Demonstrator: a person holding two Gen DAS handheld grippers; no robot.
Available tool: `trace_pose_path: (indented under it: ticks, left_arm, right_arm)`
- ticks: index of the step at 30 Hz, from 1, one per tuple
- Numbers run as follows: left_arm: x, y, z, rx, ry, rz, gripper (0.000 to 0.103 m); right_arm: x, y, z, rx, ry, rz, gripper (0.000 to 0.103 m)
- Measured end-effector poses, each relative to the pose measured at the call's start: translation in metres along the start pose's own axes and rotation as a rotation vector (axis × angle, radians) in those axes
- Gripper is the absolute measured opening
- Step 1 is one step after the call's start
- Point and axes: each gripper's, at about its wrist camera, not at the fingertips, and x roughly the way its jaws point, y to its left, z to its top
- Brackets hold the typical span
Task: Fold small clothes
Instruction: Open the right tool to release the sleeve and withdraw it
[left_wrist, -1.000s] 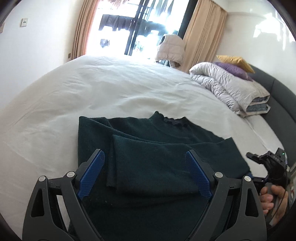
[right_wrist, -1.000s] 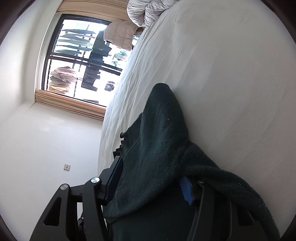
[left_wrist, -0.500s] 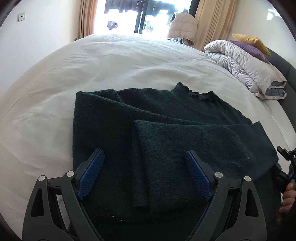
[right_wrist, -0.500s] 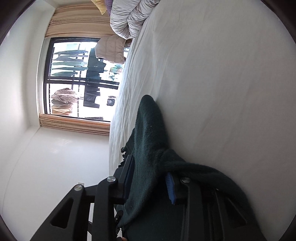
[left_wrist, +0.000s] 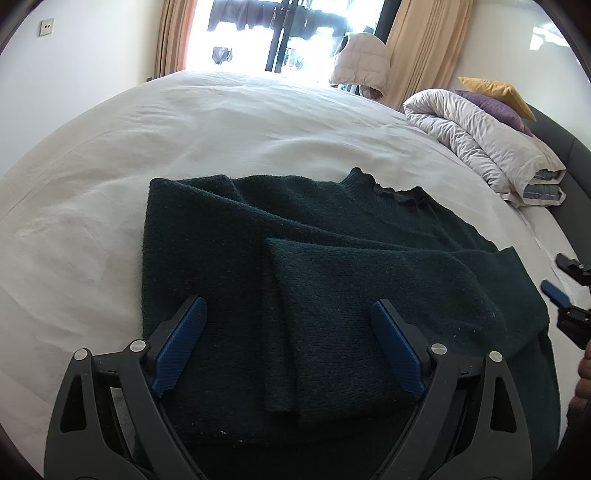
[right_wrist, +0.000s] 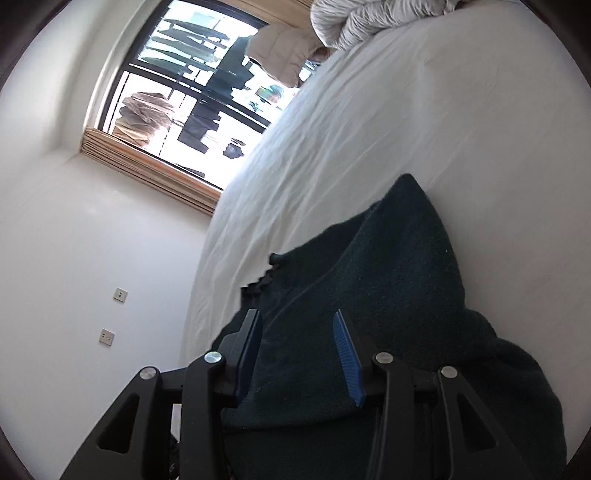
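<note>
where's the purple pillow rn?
Left wrist view, far upper right: the purple pillow sits on the rolled white duvet, under the yellow pillow, against the dark headboard.

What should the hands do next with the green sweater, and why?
Probably bring the open left gripper down to pinch the dark green sweater at its near hem. Both sleeves look folded in, and the right gripper has its jaws apart off to the side.

Fuzzy matt knit sweater (left_wrist: 332, 266) on smooth white cotton bedsheet (left_wrist: 221, 122) — ribbed blue plastic claw pads (left_wrist: 181, 350).
</note>
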Motion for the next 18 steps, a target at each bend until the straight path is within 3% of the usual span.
trace_pose_path:
  ticks: [2,4,5,8,10,12,15,18]
  left_arm:
    - [0.001,0.001,0.000,-0.004,-0.003,-0.005,0.091]
    - [0.002,0.001,-0.001,-0.001,-0.007,-0.005,0.091]
    - [0.002,0.001,-0.001,-0.002,-0.010,-0.007,0.092]
    - [0.003,0.002,-0.001,-0.005,-0.014,-0.015,0.092]
    - [0.002,0.003,-0.001,-0.007,-0.016,-0.017,0.092]
    - [0.003,0.003,-0.001,-0.006,-0.018,-0.015,0.092]
    - [0.003,0.002,-0.001,-0.001,-0.016,-0.008,0.092]
    - [0.004,0.001,-0.001,-0.001,-0.015,-0.009,0.092]
  right_arm:
    - [0.011,-0.026,0.008,0.034,-0.003,-0.076,0.037]
    - [0.006,-0.052,0.015,0.062,-0.024,-0.074,0.000]
    - [-0.002,-0.064,0.020,0.079,-0.045,-0.047,0.000]
    - [-0.034,-0.085,0.030,0.121,-0.152,-0.134,0.000]
    - [-0.054,-0.089,0.030,0.151,-0.183,-0.117,0.025]
    - [-0.069,-0.070,0.022,0.089,-0.197,-0.063,0.028]
    - [-0.058,-0.033,0.000,-0.004,-0.136,0.032,0.049]
    - [-0.026,-0.017,-0.015,-0.055,-0.042,0.019,0.054]
